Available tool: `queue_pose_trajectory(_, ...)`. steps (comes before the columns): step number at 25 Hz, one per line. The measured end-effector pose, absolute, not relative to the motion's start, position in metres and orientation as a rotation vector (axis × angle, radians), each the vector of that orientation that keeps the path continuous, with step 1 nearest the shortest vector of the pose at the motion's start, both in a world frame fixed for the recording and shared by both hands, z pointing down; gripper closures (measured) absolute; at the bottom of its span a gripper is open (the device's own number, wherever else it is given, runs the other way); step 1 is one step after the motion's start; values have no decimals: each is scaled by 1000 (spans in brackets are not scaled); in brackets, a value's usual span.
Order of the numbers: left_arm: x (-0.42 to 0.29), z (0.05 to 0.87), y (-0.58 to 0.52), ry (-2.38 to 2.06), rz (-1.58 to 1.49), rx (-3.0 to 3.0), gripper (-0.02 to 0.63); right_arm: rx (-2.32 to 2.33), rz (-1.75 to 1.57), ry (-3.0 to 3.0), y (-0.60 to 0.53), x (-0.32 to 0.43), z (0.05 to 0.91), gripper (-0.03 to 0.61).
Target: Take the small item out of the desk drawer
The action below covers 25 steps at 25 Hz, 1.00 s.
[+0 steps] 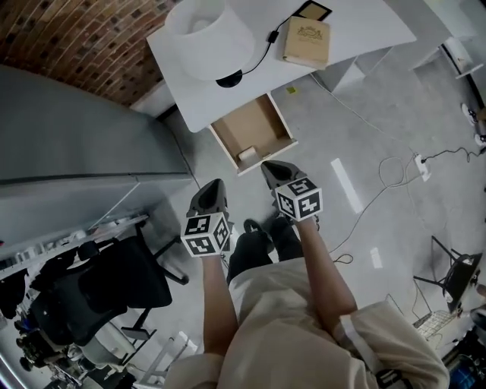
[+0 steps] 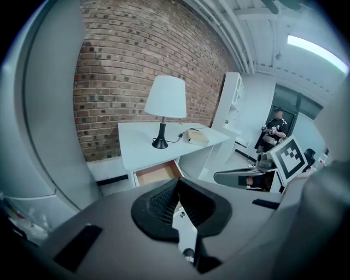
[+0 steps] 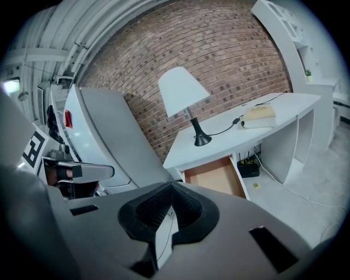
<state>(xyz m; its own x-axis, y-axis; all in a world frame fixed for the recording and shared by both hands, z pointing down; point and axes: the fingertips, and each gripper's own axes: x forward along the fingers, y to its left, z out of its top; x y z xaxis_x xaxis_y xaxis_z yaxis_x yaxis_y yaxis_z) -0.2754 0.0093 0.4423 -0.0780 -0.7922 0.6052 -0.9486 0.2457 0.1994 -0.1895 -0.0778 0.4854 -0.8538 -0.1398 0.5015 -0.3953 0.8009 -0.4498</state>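
The desk drawer (image 1: 254,131) stands pulled out from under the white desk (image 1: 357,26), its wooden bottom showing. A small pale item (image 1: 247,156) lies in its near left corner. Both grippers hang in front of the drawer, apart from it. My left gripper (image 1: 209,191) is shut with nothing between its black pads (image 2: 158,205). My right gripper (image 1: 275,172) is also shut and empty, its tips just short of the drawer's front edge. The open drawer (image 2: 158,173) shows in the left gripper view, and the drawer (image 3: 216,176) in the right gripper view; the item is hidden in both.
On the desk stand a white lamp (image 1: 206,34) with a black cord, a tan book (image 1: 307,41) and a dark tablet (image 1: 313,11). A grey partition (image 1: 76,137) is at left, a black office chair (image 1: 99,289) at lower left. Cables (image 1: 395,171) run over the floor at right. A person (image 2: 276,128) stands far back.
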Motion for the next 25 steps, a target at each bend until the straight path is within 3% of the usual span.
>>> queue_pose_trajectory(25, -270, 611, -90, -1275, 710, 1970, 597, 825, 924, -2325, -89, -176, 600, 554)
